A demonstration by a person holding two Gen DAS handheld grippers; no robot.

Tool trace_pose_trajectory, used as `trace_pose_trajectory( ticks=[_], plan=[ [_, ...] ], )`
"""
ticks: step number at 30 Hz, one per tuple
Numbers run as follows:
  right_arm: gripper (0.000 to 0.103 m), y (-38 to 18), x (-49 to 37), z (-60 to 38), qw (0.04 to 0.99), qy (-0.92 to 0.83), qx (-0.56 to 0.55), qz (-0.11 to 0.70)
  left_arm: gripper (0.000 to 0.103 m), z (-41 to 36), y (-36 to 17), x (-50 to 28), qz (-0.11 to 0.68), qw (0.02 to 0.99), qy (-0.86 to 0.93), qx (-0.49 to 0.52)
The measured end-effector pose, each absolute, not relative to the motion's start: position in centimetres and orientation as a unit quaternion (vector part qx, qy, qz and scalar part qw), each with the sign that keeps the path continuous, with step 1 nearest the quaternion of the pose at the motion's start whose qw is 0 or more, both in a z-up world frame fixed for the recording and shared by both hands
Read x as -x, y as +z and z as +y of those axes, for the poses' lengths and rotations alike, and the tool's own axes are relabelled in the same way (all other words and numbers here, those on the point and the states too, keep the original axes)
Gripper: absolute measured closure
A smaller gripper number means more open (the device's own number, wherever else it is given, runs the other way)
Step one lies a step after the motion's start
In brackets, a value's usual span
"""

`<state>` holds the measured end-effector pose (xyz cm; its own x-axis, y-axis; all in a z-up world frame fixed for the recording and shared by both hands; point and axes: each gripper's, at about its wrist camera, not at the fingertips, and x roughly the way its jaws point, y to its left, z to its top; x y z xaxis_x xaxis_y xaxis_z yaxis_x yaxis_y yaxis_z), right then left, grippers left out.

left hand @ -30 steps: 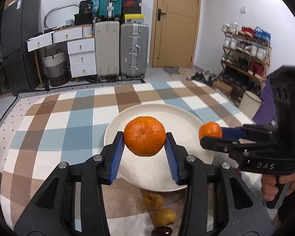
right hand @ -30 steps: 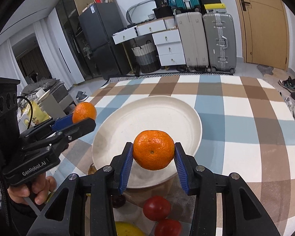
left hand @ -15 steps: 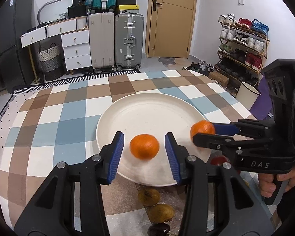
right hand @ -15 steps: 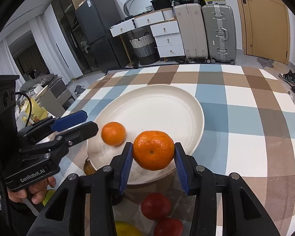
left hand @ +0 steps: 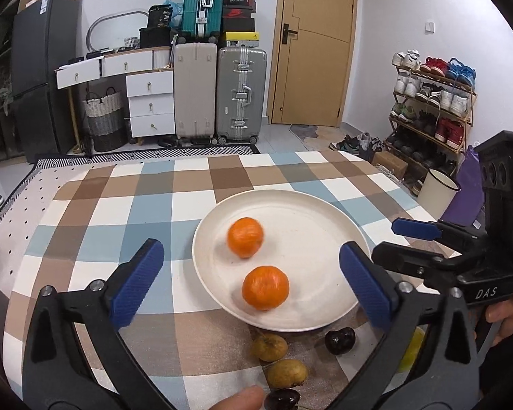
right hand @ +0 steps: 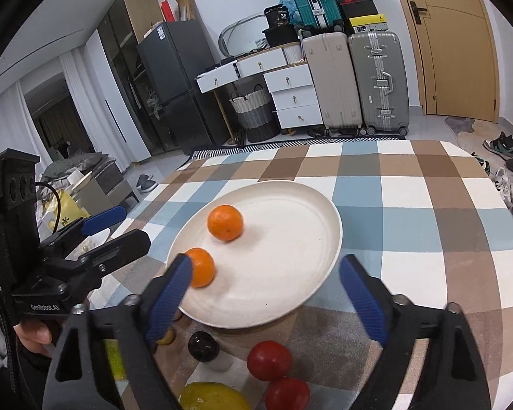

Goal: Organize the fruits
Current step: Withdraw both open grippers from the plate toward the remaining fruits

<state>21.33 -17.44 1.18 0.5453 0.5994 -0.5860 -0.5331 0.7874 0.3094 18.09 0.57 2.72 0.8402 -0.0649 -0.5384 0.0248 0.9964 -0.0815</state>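
Counted: 2 oranges (left hand: 265, 292) (left hand: 245, 242), 1 plate (left hand: 338, 314), 2 tomatoes (right hand: 269, 360) (right hand: 286, 393), 2 brown fruits (left hand: 269, 347) (left hand: 286, 373), probably 2 dark cherries (left hand: 340, 340) (left hand: 282, 399).

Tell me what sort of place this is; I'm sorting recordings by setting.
Most likely a lived-in home, perhaps an entry or spare room used for storage: a shoe rack stands by the wooden door, suitcases line the wall, and a fridge stands in the corner.
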Motion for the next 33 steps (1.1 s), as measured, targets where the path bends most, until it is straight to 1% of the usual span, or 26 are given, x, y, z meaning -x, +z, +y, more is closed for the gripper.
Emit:
trace_pose_trajectory(
  ticks=[2,16,25,33],
  plan=[
    [0.001,1.2,-21.2,-17.6,0.880,0.321,-0.052,0.347,0.001,0.6,2.8,-17.9,0.283,0.958,-0.025,0.037],
    [0.000,1.1,-21.0,-18.3,0.880,0.315,-0.049,0.351,0.001,0.7,3.5,-16.4,0.284,0.957,-0.032,0.046],
    [0.000,1.2,-19.1,-19.7,0.881,0.303,-0.048,0.360,0.001,1.0,3.4,-13.1,0.302,0.951,-0.038,0.058],
    [0.001,2.1,-16.3,-20.2,0.883,0.293,-0.027,0.367,0.001,0.6,3.4,-8.8,0.305,0.951,-0.027,0.052]
  ],
)
